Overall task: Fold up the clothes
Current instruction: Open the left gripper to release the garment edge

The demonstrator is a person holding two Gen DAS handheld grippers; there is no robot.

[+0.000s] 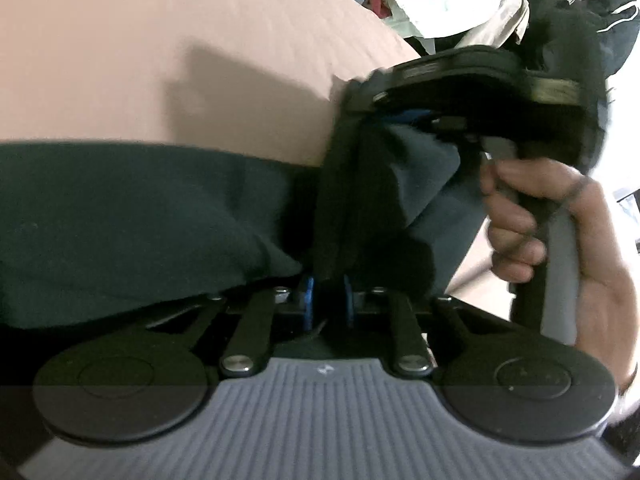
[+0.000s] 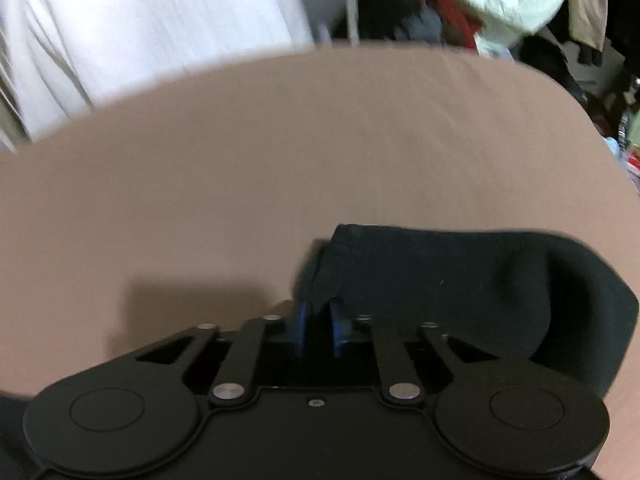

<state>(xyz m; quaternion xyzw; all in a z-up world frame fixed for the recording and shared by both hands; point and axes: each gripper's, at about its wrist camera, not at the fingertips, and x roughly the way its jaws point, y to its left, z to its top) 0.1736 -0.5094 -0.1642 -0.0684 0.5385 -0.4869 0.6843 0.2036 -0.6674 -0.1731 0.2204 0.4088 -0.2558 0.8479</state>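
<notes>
A: While both grippers sit low over the bed (image 2: 280, 152), the dark garment (image 1: 120, 216) lies along its near edge on the tan sheet.

B: Left gripper (image 1: 328, 300) state?

A: Jaws narrow, clamped on a fold of the dark garment. Fabric rises from between the blue fingers (image 1: 307, 300) and runs up toward the right gripper (image 1: 360, 108).

B: So the right one is visible from the left wrist view?

A: Yes, upper right, blurred. A hand (image 1: 560, 240) wraps its grey handle. Its tip sits in the cloth, and a bunch of the garment hangs from it.

B: And from its own camera?

A: Right gripper (image 2: 318, 332) jaws narrow, pinching a corner of the same garment between the blue fingers (image 2: 301, 332). The rest of the fabric (image 2: 460, 288) spreads to the right of the jaws on the sheet, with a rounded fold curling up at the far right.

B: Both on one piece then?

A: Looks so; a strip of cloth spans between the two grips in the left wrist view.

B: Background?

A: Pile of mixed clothes (image 2: 460, 4) beyond the far edge of the bed, pale green and red among them. White curtain-like fabric (image 2: 140, 28) at upper left of the right wrist view. Both views are motion-blurred.
</notes>
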